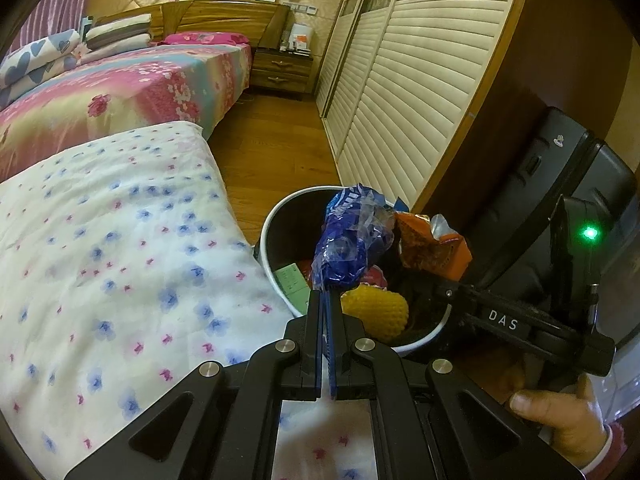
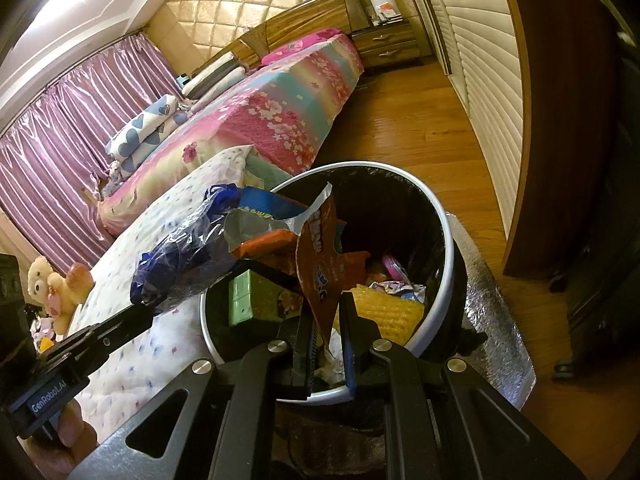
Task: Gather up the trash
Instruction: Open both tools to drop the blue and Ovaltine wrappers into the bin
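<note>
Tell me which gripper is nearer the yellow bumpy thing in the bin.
Right. The right gripper, shut on the orange wrapper, sits directly beside the yellow bumpy thing. The left gripper, clamping the blue bag, is over the bin's opposite rim.

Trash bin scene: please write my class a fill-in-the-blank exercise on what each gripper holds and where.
1. The left gripper is shut on a crumpled ____ plastic bag.
2. The right gripper is shut on an ____ snack wrapper.
3. Both pieces hang above the open ____.
4. Inside lies a bumpy ____ ball.

Missing words: blue; orange; trash bin; yellow
</note>
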A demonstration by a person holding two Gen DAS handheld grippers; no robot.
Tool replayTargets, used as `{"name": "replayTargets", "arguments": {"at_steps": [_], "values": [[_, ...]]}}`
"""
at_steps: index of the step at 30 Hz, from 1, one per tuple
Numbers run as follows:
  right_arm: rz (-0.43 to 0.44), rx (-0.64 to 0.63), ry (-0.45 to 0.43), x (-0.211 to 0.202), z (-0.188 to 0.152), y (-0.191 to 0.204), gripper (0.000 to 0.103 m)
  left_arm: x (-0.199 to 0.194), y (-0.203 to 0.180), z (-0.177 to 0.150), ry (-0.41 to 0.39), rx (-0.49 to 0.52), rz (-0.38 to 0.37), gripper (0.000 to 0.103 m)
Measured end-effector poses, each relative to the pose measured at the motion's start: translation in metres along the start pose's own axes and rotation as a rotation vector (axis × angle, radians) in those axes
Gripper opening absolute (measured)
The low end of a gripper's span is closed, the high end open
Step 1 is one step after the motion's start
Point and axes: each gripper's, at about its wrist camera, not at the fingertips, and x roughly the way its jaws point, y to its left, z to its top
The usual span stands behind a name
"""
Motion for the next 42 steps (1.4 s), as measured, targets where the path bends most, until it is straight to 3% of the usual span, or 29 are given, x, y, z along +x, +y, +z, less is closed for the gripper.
{"name": "replayTargets", "arguments": {"at_steps": [42], "values": [[-0.019, -0.001, 0.012, 0.009, 0.013, -0.005, 0.012, 0.016, -0.016, 0.013, 0.027, 0.024, 0.000, 0.000]]}}
